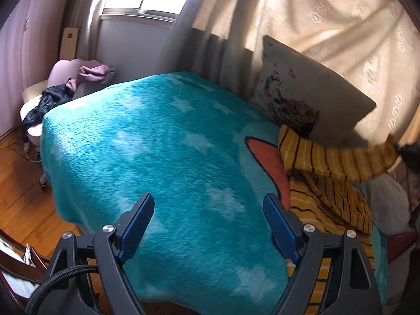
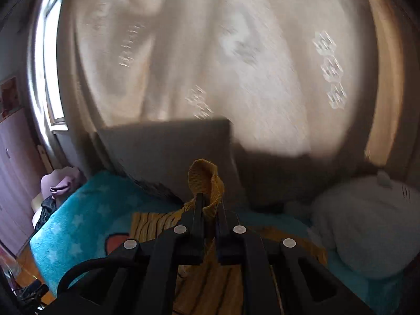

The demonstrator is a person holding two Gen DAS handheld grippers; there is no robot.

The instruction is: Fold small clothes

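Right tongs pinch the yellow striped garment's cuff, lifted. Left tongs spread, empty. Garment lies to their right on the bed.

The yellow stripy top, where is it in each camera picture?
Left wrist view: the yellow stripy top lies at the right edge, on the teal star blanket, one end lifted up.
Right wrist view: the top is at centre bottom, pinched in the right gripper.
Shared landmark: the teal star blanket.
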